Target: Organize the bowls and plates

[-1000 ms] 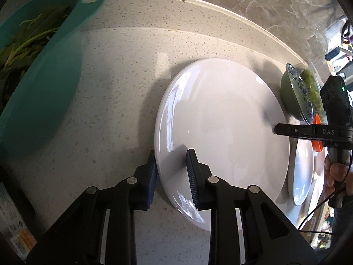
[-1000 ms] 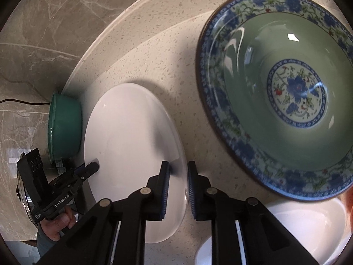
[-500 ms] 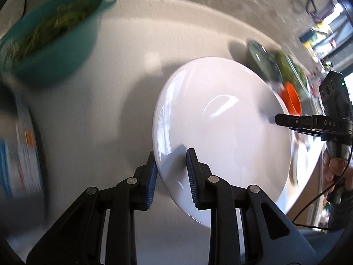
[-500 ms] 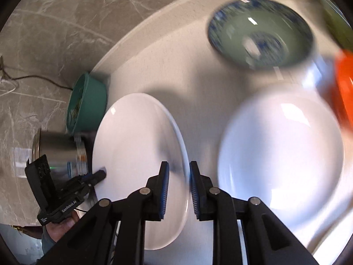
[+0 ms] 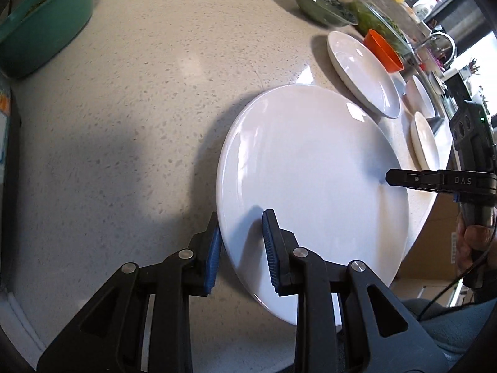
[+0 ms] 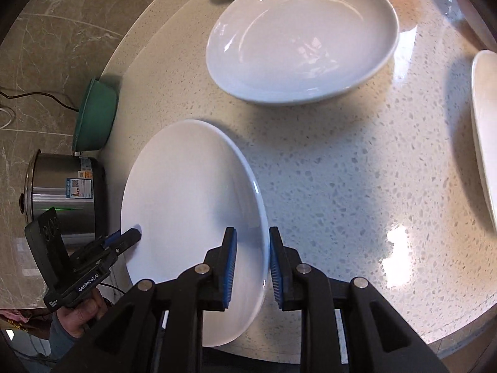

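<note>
A large white plate (image 5: 310,171) hangs tilted just above the speckled counter, carried by both grippers at opposite rims. My left gripper (image 5: 240,227) is shut on its near rim, blue pads on either side of the edge. The right gripper (image 5: 388,180) reaches onto the far rim from the right. In the right wrist view the same plate (image 6: 186,202) has its rim pinched by my right gripper (image 6: 250,242), with the left gripper (image 6: 130,236) on the opposite edge. A deep white plate (image 6: 301,37) lies on the counter just beyond it.
A patterned green bowl (image 5: 323,6), an orange bowl (image 5: 383,51) and a glass dish of greens (image 5: 382,21) stand at the back right. Two small white plates (image 5: 424,143) lie near the right edge. A teal colander (image 5: 40,28) and a steel cooker (image 6: 62,195) are at left.
Both grippers have carried the white plate across the counter, away from the teal colander and the patterned bowl. The deep white plate has come into view beyond it.
</note>
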`<action>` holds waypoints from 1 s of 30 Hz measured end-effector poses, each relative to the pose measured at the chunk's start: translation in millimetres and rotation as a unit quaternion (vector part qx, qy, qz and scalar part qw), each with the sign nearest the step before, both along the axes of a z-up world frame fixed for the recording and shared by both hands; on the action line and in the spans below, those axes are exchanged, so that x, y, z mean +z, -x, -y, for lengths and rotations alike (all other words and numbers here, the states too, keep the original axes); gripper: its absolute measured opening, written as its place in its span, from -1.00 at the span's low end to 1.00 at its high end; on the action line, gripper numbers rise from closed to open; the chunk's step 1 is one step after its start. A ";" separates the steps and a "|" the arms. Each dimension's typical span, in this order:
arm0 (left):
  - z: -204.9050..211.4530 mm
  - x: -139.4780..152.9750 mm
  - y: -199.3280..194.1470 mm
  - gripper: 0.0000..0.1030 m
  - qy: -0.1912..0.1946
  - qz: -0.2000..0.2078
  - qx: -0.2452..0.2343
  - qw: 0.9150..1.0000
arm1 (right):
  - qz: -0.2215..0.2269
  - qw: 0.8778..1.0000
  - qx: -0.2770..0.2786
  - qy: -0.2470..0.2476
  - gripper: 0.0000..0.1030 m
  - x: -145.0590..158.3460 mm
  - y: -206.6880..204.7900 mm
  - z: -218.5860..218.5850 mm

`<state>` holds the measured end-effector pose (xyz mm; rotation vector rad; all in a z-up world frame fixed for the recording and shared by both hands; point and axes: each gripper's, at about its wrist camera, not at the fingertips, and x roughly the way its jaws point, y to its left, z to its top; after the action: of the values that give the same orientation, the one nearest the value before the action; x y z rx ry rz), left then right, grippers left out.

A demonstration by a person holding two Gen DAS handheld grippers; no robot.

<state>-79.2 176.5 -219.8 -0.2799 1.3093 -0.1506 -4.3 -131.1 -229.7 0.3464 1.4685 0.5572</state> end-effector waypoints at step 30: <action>-28.4 72.4 -78.6 0.99 0.201 0.108 0.029 0.973 | 0.093 0.895 -0.237 -0.366 1.00 65.3 -27.5 195.6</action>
<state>-0.5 204.9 -147.4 -0.6277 1.0457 -0.3883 23.2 -326.7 -164.5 1.1783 0.8878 0.7030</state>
